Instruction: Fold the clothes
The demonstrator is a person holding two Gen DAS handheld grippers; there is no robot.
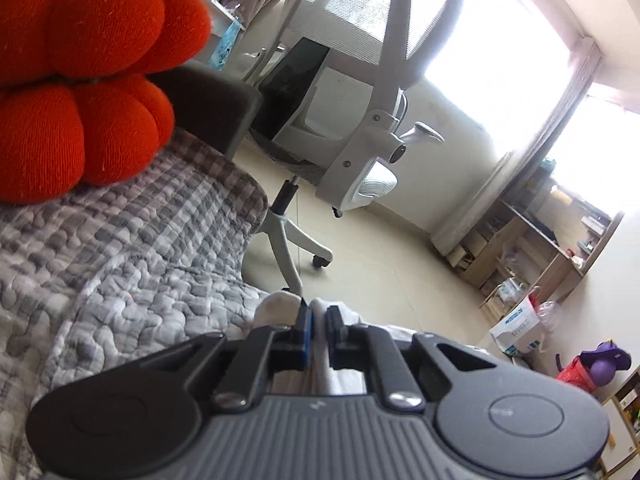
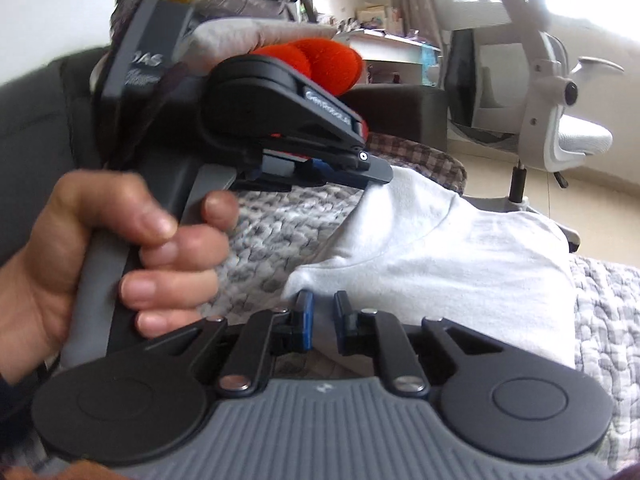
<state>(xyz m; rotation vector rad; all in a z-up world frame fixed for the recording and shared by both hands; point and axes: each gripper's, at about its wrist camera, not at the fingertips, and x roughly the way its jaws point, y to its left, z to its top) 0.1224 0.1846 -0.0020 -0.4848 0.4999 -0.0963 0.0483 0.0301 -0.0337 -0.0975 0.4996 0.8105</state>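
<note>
On the quilted grey bedspread [image 2: 256, 232] lies a soft white garment [image 2: 460, 264], its near edge hidden behind both tools. Left gripper [image 1: 319, 316] pinches a white fold; right gripper [image 2: 323, 305] stands narrow around cloth, contact unclear. A knitted orange cushion [image 1: 84, 80] bulges nearby.

A white cotton garment [image 2: 460, 256] lies spread on a grey checked quilted blanket [image 2: 256, 232], which covers a bed. The left claw [image 2: 344, 172] sits over the garment's far left edge, the right claw [image 2: 323, 312] at its near edge. Behind the left claw, an orange-red knitted lobed cushion [image 1: 80, 80] rests on the blanket, with a dark upholstered block [image 1: 208, 104] beyond it. A white mesh office chair [image 1: 372, 92] stands on the pale floor [image 1: 400, 280] beyond the bed's edge, and a wooden shelf unit [image 1: 532, 240] lines the wall to the right
</note>
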